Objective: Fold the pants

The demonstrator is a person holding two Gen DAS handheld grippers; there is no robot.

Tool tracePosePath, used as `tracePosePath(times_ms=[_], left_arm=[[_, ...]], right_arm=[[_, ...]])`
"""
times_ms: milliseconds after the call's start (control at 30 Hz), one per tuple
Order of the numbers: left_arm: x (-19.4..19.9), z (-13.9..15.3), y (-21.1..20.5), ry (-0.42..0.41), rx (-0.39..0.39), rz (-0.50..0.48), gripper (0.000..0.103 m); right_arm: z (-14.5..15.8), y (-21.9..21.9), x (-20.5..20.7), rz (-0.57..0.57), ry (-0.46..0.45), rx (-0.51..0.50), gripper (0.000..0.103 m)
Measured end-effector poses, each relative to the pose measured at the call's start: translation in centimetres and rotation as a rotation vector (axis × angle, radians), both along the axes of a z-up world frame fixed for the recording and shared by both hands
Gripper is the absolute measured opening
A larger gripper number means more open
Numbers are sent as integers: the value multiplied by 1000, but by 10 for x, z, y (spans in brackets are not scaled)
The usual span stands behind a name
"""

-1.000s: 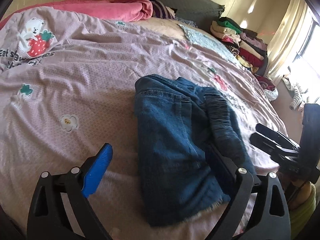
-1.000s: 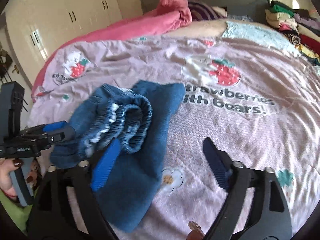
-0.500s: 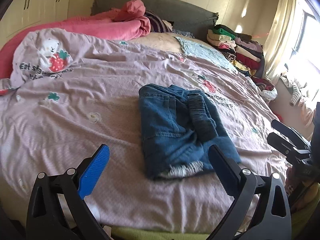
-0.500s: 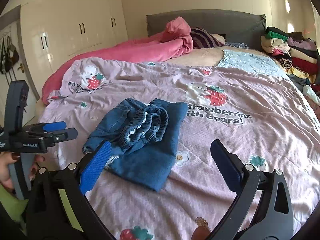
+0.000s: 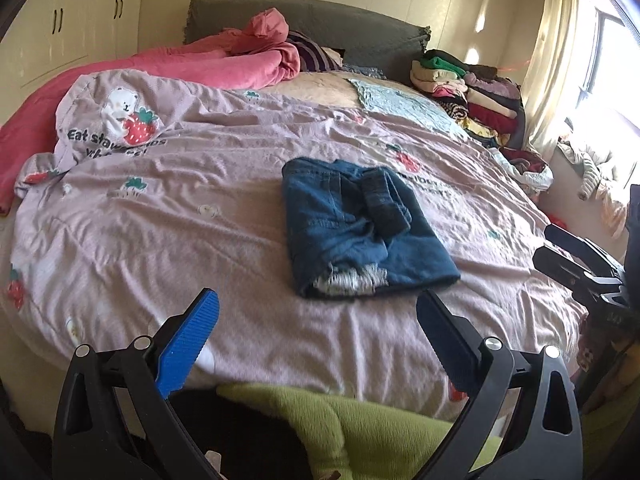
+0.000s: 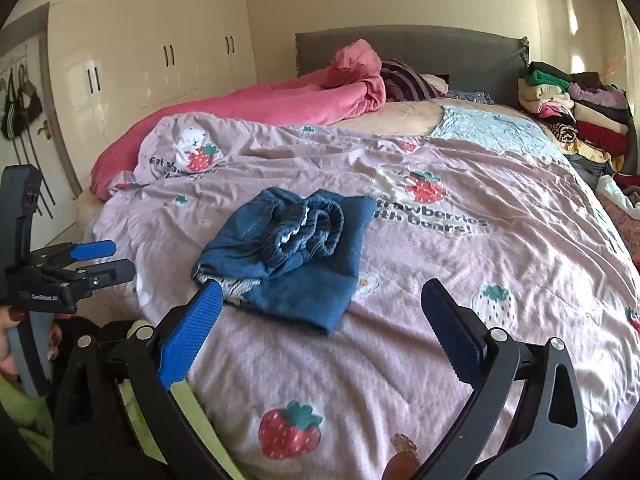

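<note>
Left black two-finger gripper with blue ribbed pads (image 5: 318, 336): jaws spread wide, nothing between them, fingers reaching toward 12 o'clock in its own view. In the right wrist view it sits at 9 o'clock, its fingers directed toward 3 o'clock, gripped by a hand with dark-painted nails (image 6: 8, 338). Right black two-finger gripper with blue ribbed pads (image 6: 320, 330): jaws likewise wide apart and empty. In the left wrist view it sits at 3 o'clock, its fingers directed toward 9 o'clock.

pants (image 5: 360, 220): 1 | grippers: 2 | bedspread (image 5: 200, 208): 1 | stacked clothes (image 5: 472, 92): perhaps 10+
</note>
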State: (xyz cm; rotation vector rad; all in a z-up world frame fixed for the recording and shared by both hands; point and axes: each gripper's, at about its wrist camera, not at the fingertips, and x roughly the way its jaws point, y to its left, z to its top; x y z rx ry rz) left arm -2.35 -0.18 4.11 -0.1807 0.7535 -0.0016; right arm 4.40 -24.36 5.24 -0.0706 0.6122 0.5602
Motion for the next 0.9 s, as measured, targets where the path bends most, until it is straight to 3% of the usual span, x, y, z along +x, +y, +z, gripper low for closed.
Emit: tracePosePath(times_ms=[433,900], left_arm=[[-23,-28,-15,60,-7,-5,99],[-27,-23,-11,53,-21,7,99]], right_arm=[[-25,-6,-19,-37,80,-33,94],[-23,2,-26,-38,77,-38,94]])
